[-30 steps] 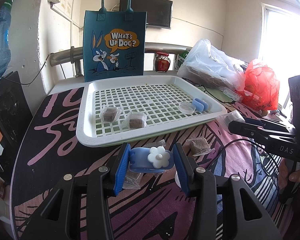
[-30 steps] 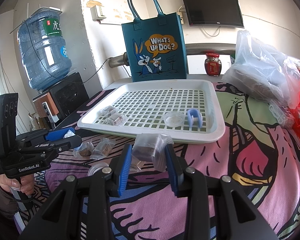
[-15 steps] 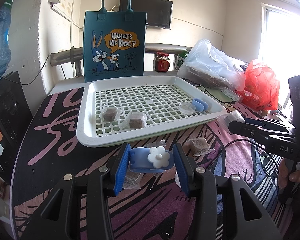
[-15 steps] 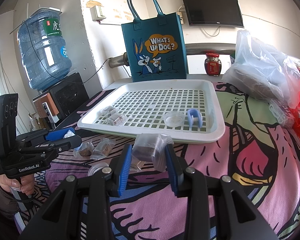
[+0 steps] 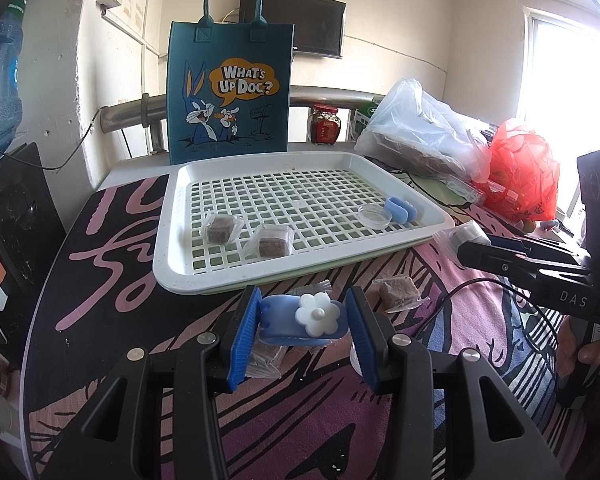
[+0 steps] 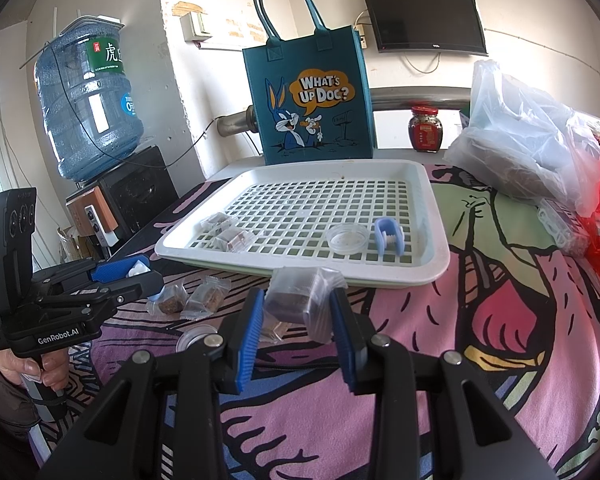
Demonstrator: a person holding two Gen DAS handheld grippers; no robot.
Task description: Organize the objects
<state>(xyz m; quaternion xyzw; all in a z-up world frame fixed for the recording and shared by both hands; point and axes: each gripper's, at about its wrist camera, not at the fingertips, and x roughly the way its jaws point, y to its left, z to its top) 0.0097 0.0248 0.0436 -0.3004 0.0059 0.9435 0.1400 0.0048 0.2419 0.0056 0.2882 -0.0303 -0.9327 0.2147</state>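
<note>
My left gripper (image 5: 302,322) is shut on a blue clip with a white flower (image 5: 304,318), held just above the table in front of the white grid tray (image 5: 228,280). My right gripper (image 6: 298,312) is shut on a wrapped brown cube in clear plastic (image 6: 296,300), in front of the tray's near rim (image 6: 300,270). The tray holds two wrapped cubes (image 5: 220,230) (image 5: 270,242), a clear round lid (image 5: 374,216) and a second blue clip (image 5: 398,208). More wrapped cubes (image 6: 206,300) lie on the patterned cloth.
A blue "What's Up Doc?" tote bag (image 5: 230,92) stands behind the tray. A red jar (image 5: 324,124), a clear plastic bag (image 5: 424,132) and a red bag (image 5: 520,168) are at the right. A water jug (image 6: 86,100) stands at the left.
</note>
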